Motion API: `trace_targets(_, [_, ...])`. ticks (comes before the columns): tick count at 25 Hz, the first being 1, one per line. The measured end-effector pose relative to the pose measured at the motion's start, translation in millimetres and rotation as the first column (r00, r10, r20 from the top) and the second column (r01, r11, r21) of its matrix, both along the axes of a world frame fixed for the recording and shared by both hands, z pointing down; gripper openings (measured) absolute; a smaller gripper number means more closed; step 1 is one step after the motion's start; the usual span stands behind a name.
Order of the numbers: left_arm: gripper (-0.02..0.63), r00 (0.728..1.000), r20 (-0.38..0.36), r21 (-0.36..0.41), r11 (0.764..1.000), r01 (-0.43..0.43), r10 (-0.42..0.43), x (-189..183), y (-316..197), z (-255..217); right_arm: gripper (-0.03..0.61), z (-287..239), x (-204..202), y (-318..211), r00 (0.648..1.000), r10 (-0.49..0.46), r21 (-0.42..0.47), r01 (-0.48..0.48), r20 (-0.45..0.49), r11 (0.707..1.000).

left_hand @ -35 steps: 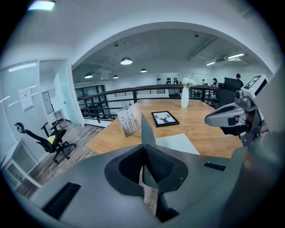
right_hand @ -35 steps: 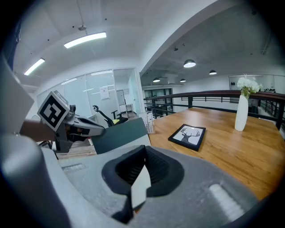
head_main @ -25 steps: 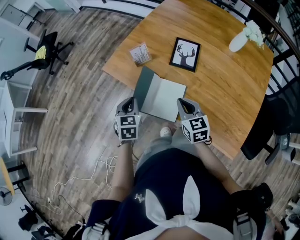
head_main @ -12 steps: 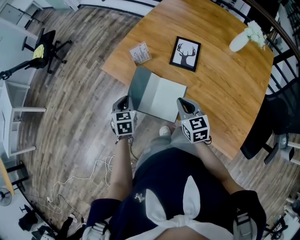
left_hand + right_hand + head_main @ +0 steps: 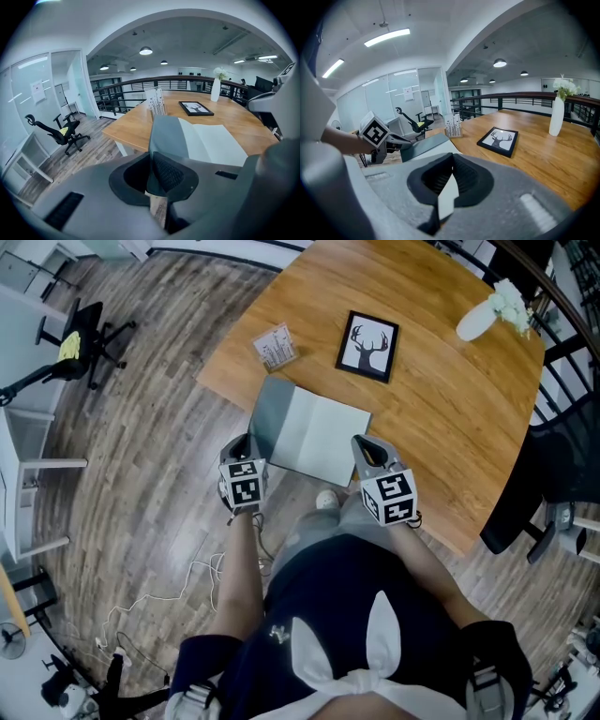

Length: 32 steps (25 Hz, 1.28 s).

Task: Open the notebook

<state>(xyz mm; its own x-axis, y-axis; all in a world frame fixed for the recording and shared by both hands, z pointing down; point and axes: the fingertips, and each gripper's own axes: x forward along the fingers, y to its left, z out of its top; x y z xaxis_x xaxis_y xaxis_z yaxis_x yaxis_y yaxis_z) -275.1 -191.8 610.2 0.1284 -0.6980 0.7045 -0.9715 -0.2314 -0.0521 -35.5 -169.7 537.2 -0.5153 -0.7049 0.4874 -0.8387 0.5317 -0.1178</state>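
The notebook (image 5: 323, 437) lies at the wooden table's near edge, white pages showing. Its grey cover (image 5: 266, 418) is swung out to the left, past the table edge. My left gripper (image 5: 246, 446) is shut on the cover's free edge. In the left gripper view the grey cover (image 5: 166, 133) runs away from the jaws (image 5: 157, 176), which have just eased open slightly with the cover still between them. My right gripper (image 5: 366, 452) is shut on the near right corner of a white page (image 5: 446, 197), seen between its jaws (image 5: 449, 185).
A framed deer picture (image 5: 367, 346), a small patterned holder (image 5: 276, 347) and a white vase with flowers (image 5: 478, 322) stand farther back on the table (image 5: 441, 418). A black chair (image 5: 544, 479) is at the right. An office chair (image 5: 80, 343) and loose cables (image 5: 187, 587) are on the floor.
My left gripper has moved left and down with the grey cover, which has swung further open and lies flatter. The right gripper has stayed put.
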Motion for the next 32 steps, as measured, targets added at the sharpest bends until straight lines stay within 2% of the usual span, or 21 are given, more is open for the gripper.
trace_targets(20, [0.041,0.999,0.029,-0.081,0.996,0.026,-0.024,-14,-13,54,-0.002,9,18,-1,0.999,0.026,-0.021,-0.026,-0.028,0.999])
trace_targets(25, [0.041,0.999,0.032,-0.072,0.997,0.025,-0.023,-14,-15,55,-0.002,11,20,0,0.999,0.025,-0.020,-0.025,-0.027,0.999])
trace_targets(32, [0.049,0.997,0.012,-0.115,0.991,0.075,-0.074,-16,-12,47,-0.002,7,23,0,0.999,0.029,-0.012,-0.029,-0.021,1.000])
